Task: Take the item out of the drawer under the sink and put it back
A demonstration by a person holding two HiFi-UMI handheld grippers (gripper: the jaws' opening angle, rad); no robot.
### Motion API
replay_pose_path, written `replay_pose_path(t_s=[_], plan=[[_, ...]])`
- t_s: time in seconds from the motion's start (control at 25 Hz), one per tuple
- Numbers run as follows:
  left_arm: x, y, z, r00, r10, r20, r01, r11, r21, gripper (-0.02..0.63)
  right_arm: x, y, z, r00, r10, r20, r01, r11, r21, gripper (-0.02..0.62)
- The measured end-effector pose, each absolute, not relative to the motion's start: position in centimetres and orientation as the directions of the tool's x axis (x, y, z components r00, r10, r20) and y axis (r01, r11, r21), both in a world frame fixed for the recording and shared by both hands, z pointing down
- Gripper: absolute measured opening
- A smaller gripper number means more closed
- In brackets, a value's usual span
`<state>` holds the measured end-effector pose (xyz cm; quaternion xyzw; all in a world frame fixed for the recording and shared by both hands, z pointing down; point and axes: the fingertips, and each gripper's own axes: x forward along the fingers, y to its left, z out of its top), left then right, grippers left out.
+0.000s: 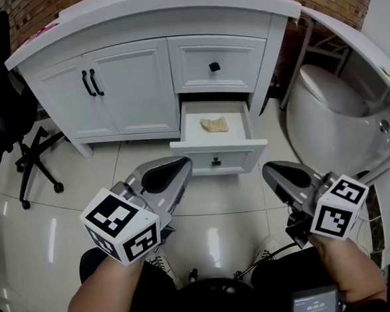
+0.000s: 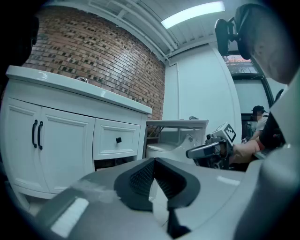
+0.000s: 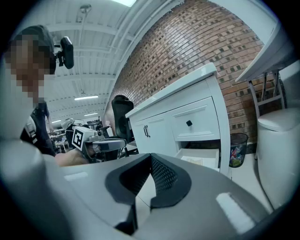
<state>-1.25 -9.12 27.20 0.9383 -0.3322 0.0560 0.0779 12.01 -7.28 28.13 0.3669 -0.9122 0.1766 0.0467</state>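
The lower drawer of the white sink cabinet stands pulled out. A small tan crumpled item lies on its floor; the right gripper view also shows the item in the open drawer. My left gripper hovers low over the floor tiles, just in front and left of the drawer front, shut and empty. My right gripper hangs to the right of the drawer front, also shut with nothing in it. Both grippers' jaws meet at the tips, seen at the left gripper and the right gripper.
Above the open drawer is a closed drawer with a black knob; two cabinet doors are to its left. A white toilet stands close on the right. A black office chair is at the left. A waste bin sits beside the cabinet.
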Motion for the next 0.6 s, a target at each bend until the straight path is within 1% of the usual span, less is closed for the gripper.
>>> replay_pose_path(t_s=[0.36, 0.48, 0.6], plan=[[-1.0, -8.7, 26.5, 0.783, -0.606, 0.141, -0.621, -0.776, 0.113, 0.005, 11.7, -7.4, 27.8, -0.740, -0.642, 0.199, -0.668, 0.667, -0.331, 0.008], [-1.1, -8.9, 26.8, 0.775, -0.612, 0.158, -0.628, -0.774, 0.077, 0.005, 11.4, -7.7, 28.0, -0.746, -0.635, 0.200, -0.661, 0.669, -0.340, 0.008], [-1.3, -9.6, 27.4, 0.771, -0.614, 0.170, -0.632, -0.771, 0.077, 0.005, 10.9, -8.3, 28.3, -0.752, -0.626, 0.204, -0.654, 0.672, -0.347, 0.008]])
